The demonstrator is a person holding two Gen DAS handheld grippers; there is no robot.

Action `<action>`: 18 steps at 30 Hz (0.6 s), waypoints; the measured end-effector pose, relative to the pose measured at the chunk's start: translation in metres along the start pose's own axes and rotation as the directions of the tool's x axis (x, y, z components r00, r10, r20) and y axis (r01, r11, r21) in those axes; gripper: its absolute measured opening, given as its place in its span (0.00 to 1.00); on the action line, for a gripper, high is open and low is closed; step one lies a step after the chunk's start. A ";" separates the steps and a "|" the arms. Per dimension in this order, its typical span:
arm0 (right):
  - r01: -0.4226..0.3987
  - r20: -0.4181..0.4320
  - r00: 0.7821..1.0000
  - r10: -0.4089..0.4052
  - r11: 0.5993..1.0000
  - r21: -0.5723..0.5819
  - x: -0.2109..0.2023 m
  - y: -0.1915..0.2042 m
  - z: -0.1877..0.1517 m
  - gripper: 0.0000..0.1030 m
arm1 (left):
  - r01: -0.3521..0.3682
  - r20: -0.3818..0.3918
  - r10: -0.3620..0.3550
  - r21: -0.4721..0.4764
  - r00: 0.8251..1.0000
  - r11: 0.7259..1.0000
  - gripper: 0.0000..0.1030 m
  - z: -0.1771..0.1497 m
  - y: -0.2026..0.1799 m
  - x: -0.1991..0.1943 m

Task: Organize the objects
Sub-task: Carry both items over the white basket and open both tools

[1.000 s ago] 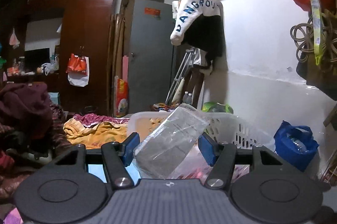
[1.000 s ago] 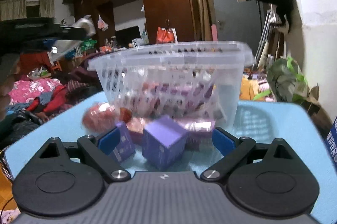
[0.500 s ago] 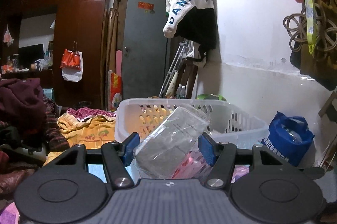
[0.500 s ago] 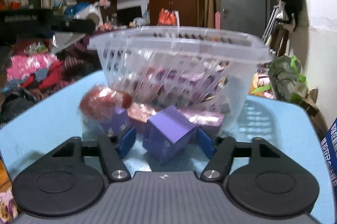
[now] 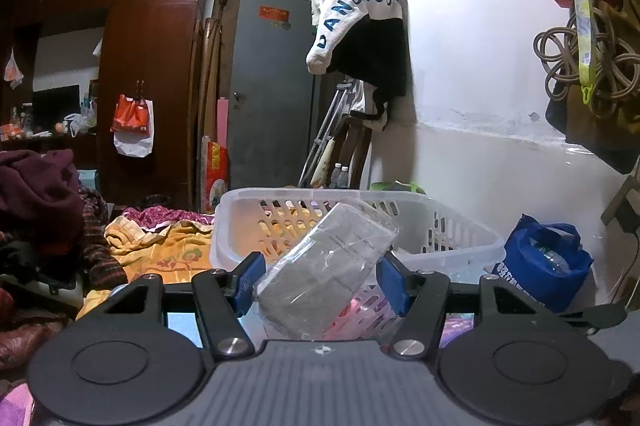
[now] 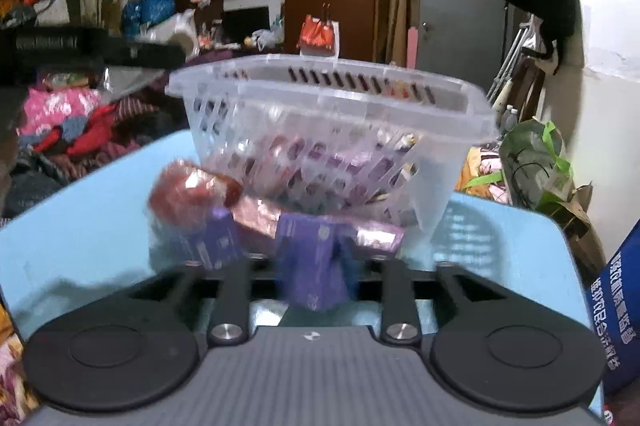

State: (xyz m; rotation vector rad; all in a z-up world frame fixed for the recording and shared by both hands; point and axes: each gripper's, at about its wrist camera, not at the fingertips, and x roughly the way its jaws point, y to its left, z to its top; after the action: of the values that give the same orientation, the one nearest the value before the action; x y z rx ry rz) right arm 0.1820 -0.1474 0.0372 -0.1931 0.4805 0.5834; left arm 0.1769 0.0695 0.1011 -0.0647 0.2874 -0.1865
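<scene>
My left gripper [image 5: 322, 280] is shut on a clear plastic packet [image 5: 328, 258], which sits tilted between the blue pads just in front of the white slotted basket [image 5: 280, 192]. In the right wrist view the same basket [image 6: 320, 98] stands on the light blue table [image 6: 80, 226], with pink and purple packs inside. In front of it lie a red wrapped item [image 6: 188, 190], a pink pack [image 6: 260, 218] and a small purple box [image 6: 216, 242]. My right gripper [image 6: 312, 262] is closing, with another purple box [image 6: 308, 238] between its pads and touching them. That box is blurred.
A blue bag [image 5: 544, 262] sits by the white wall to the right of the basket. Heaps of clothes [image 5: 40, 210] lie to the left. Past the table's right edge are a green plant bag [image 6: 536, 162] and a blue printed bag [image 6: 616, 298].
The right jaws have closed from wide open onto the purple box, which has tipped. The left gripper keeps the same hold on the clear packet, and more of the basket shows behind it.
</scene>
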 end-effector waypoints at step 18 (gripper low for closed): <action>0.034 0.206 0.978 -0.041 0.999 0.041 -0.052 -0.004 0.046 0.42 | 0.069 0.027 -0.068 -0.059 0.997 0.996 0.63 0.024 0.004 0.007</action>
State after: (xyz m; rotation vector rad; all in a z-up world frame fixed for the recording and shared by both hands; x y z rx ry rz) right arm 0.1639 -0.1616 0.1028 -0.1043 0.2847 0.5505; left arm 0.1917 0.0727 0.1221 -0.1363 0.2660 -0.2449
